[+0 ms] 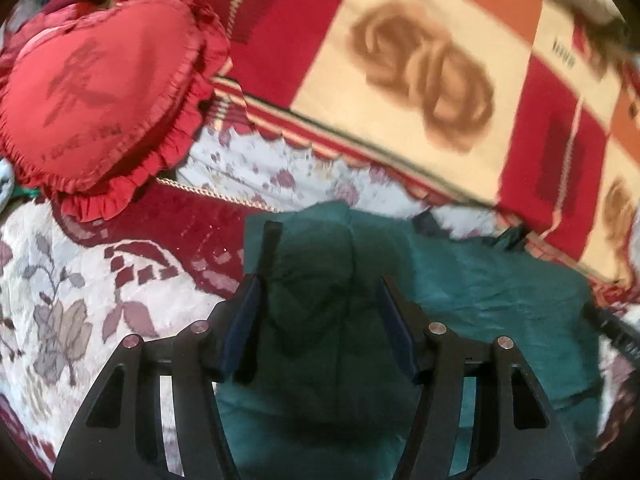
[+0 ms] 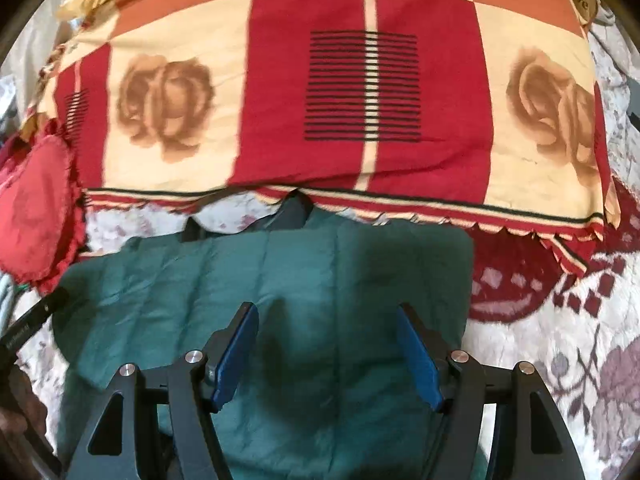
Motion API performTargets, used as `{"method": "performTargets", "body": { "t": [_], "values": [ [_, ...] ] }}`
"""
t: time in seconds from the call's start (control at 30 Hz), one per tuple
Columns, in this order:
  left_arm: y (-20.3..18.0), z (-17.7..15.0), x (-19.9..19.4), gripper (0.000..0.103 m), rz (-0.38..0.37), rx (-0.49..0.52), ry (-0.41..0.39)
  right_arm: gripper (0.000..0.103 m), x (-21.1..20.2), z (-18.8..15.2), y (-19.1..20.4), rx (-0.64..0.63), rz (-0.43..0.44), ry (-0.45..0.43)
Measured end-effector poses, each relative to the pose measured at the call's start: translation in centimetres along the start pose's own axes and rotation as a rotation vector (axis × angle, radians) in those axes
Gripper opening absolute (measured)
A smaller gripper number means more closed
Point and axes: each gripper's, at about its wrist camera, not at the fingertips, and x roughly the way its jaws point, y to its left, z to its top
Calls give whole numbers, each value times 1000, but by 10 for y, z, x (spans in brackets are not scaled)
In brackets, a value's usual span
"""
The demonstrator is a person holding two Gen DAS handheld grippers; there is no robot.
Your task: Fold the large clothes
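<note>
Though folded, green garment (image 2: pixel 280 280) under spread claws.

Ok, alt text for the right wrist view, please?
The open right gripper hovers above a dark green garment spread on a floral bedspread. Beyond lie a red-and-cream rose-patterned blanket and, at left, a red heart-shaped pillow.

1. I am looking at a home bedroom, with my cameras pointing down onto a bed.
2. A quilted floral bedspread (image 1: pixel 60 280) in white and maroon is covering the surface.
3. A red, cream and orange blanket (image 2: pixel 360 92) printed with roses is lying across it.
4. A frilled red heart-shaped cushion (image 1: pixel 96 96) is sitting at one side.
</note>
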Motion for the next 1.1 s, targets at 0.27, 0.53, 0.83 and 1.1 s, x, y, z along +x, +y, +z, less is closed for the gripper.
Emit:
{"method": "performTargets", "body": {
  "t": [0.27, 0.53, 0.83, 1.1],
  "values": [
    [15, -19, 45, 81, 14, -36, 53, 69, 45, -15, -10, -3, -29, 23],
    [8, -24, 48, 81, 34, -15, 38, 71, 31, -10, -11, 1, -100, 25],
    [10, -23, 49, 81, 26, -22, 35, 71, -3, -15, 65, -66, 75, -10],
    [13, -23, 53, 85, -2, -46, 50, 74, 32, -42, 73, -100, 19, 12]
  ]
}}
